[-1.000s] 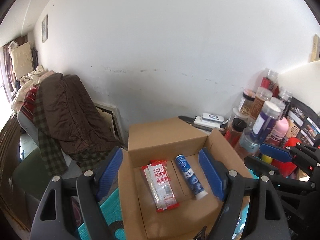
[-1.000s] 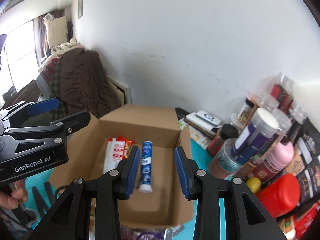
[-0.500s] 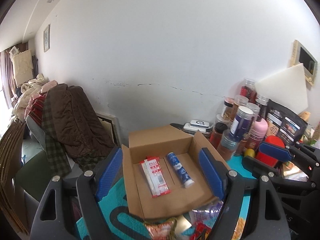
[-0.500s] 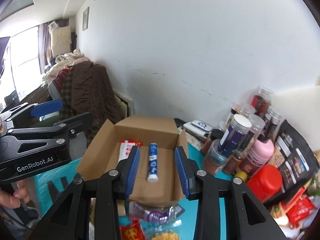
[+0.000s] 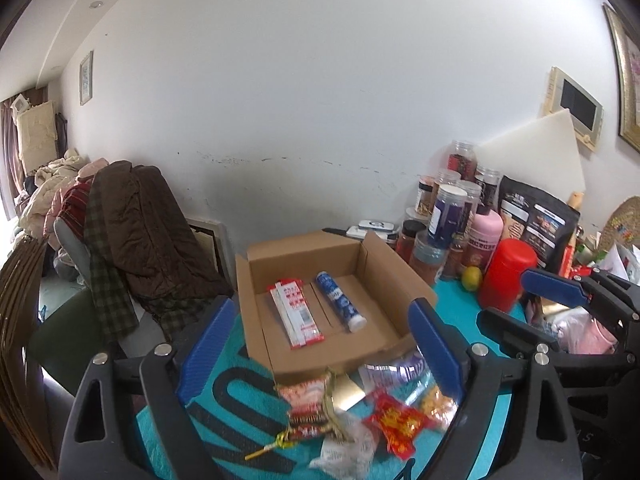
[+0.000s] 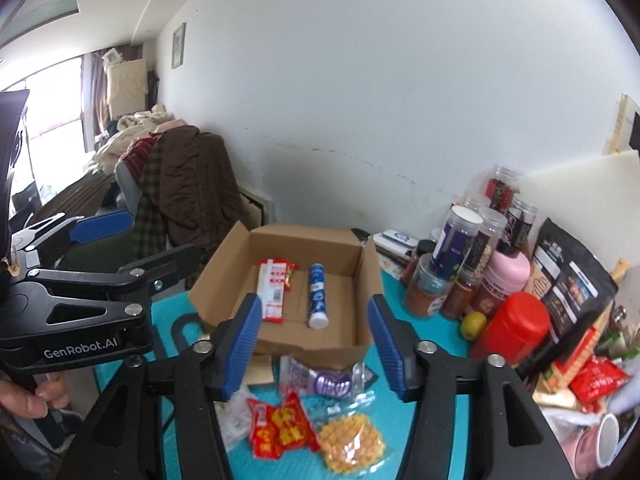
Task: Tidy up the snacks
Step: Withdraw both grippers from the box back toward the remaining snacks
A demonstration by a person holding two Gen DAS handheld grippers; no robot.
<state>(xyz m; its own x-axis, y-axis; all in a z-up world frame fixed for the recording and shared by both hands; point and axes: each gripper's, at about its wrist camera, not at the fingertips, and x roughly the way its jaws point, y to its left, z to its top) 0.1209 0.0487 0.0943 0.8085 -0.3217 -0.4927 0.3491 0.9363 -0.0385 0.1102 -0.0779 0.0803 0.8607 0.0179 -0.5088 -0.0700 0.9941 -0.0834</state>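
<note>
An open cardboard box (image 5: pixel 300 250) (image 6: pixel 304 236) stands on the teal mat. In it lie a red-and-white packet (image 5: pixel 296 316) (image 6: pixel 272 288) and a blue tube (image 5: pixel 340 300) (image 6: pixel 318 294). Loose snacks lie in front of the box: a purple packet (image 6: pixel 328 380), red packets (image 5: pixel 400 424) (image 6: pixel 280 428) and a yellow snack bag (image 6: pixel 352 440). My left gripper (image 5: pixel 320 344) (image 6: pixel 132 246) hovers over these snacks, its jaws opening with nothing between them. My right gripper (image 6: pixel 314 344) (image 5: pixel 532 312) hangs beside it on the right, jaws also opening and empty.
Jars and bottles (image 5: pixel 452 216) crowd the mat's right side, with a red canister (image 5: pixel 506 276), a lemon (image 6: pixel 472 324), a black pouch (image 6: pixel 568 284) and more packets (image 6: pixel 592 380). A chair draped with a brown coat (image 5: pixel 136 232) stands left. A hand (image 6: pixel 24 400) holds the left gripper.
Both grippers have drawn back from the box, which now looks smaller, and the loose snacks in front of it have come into view. The right jaws have spread much wider; the left slightly.
</note>
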